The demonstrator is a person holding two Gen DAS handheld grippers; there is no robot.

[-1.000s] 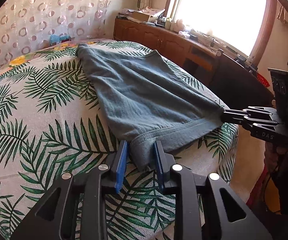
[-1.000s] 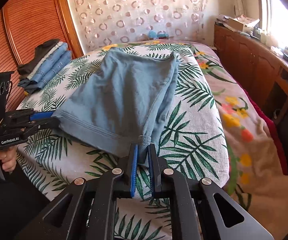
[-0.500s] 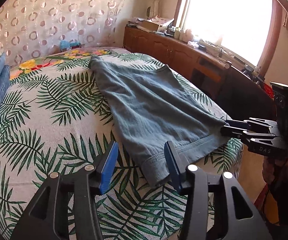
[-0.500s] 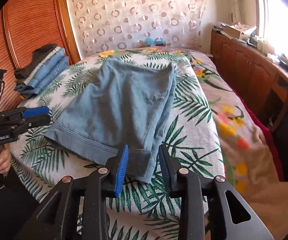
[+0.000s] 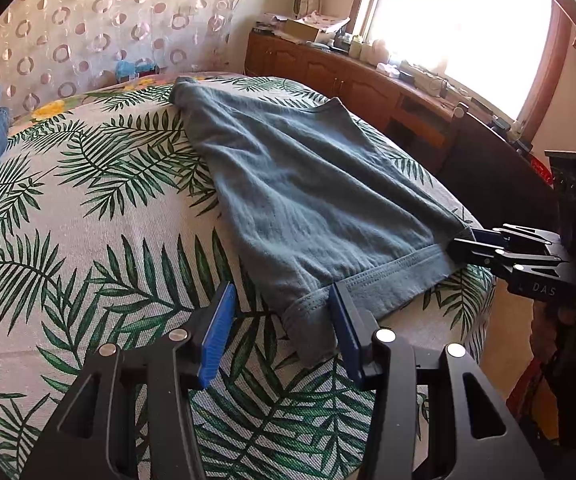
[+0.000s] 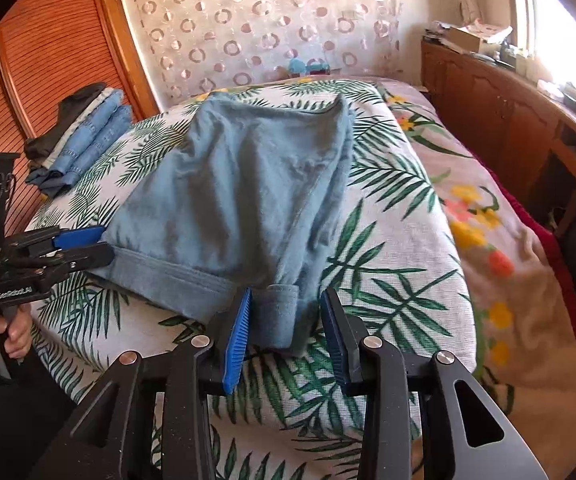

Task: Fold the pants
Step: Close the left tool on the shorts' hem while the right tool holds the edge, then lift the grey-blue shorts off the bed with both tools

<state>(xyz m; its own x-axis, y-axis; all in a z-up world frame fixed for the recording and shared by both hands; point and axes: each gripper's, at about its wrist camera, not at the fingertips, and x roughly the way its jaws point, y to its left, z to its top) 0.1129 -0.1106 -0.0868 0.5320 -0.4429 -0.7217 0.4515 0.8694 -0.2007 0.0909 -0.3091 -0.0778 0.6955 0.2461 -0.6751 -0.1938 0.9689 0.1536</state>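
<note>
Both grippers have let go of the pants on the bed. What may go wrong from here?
1. The blue-grey cotton pants have their near hem at the edge of the palm-leaf bedspread; it may slide off.
2. The hem corner lies between the opening right gripper's pads; pulling back may drag it.
3. The left gripper may snag likewise.

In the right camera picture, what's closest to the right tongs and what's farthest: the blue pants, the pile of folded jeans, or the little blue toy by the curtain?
1. The blue pants: the hem corner lies between the right tongs, which are opening.
2. The pile of folded jeans: further back on the left, by the wooden door.
3. The little blue toy: at the far end of the bed, by the curtain.
</note>
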